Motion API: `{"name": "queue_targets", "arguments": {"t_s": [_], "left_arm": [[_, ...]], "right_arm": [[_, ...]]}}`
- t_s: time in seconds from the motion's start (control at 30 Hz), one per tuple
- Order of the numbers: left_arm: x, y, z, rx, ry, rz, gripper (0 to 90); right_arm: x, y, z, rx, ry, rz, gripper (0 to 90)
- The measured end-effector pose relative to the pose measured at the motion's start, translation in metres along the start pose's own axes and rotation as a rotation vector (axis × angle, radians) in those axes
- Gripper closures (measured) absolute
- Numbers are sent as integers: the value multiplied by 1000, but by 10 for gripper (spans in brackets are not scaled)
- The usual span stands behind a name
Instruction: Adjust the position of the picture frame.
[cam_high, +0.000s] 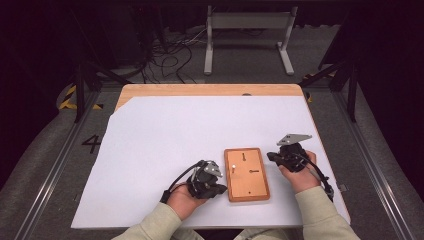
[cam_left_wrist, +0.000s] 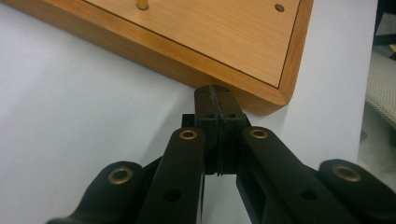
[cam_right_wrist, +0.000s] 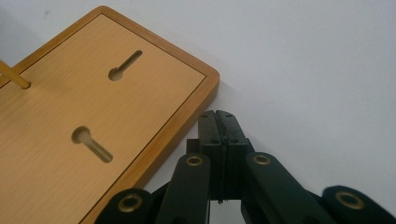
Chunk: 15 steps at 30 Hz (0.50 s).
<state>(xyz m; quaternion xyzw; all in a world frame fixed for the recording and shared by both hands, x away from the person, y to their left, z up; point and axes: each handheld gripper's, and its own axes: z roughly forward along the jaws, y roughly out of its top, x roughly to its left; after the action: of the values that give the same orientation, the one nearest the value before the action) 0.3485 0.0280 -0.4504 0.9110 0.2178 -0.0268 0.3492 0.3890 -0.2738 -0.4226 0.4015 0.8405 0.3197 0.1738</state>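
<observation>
Two claws shut, bracketing the wooden board

Left claw (cam_high: 221, 189) sits at the board's 8 o'clock corner, jaws pressed together with nothing between them; in the left gripper view its tips (cam_left_wrist: 217, 100) look to be touching or just off the board's side edge. Right claw (cam_high: 271, 156) is at the board's 3 o'clock, also closed and empty, tips just beside the rim (cam_right_wrist: 218, 122) but apart from it

Wooden board (cam_high: 246, 174) lies flat on the white surface (cam_high: 165, 150), toward 5 o'clock of the sheet, long axis running 12 to 6

Step, as I read it: lining up on both flanks to nudge or square the board, no grip taken. Next move likely calls for pushing with closed tips against the edges, or opening one claw to pinch the rim; keep pressure even so it doesn't pivot

Board look: light wood panel in a darker rounded frame, two keyhole slots (cam_right_wrist: 125, 65), a thin brass peg (cam_high: 233, 165) standing near the 10 o'clock side, small screw head near a corner (cam_left_wrist: 279, 7)
</observation>
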Motion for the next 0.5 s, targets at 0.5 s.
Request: {"name": "queue_targets", "arguments": {"t_s": [0.5], "left_arm": [[44,-30,-73,-250,110,-103,825]], "right_arm": [[3,29,47,102,1,-7,900]]}}
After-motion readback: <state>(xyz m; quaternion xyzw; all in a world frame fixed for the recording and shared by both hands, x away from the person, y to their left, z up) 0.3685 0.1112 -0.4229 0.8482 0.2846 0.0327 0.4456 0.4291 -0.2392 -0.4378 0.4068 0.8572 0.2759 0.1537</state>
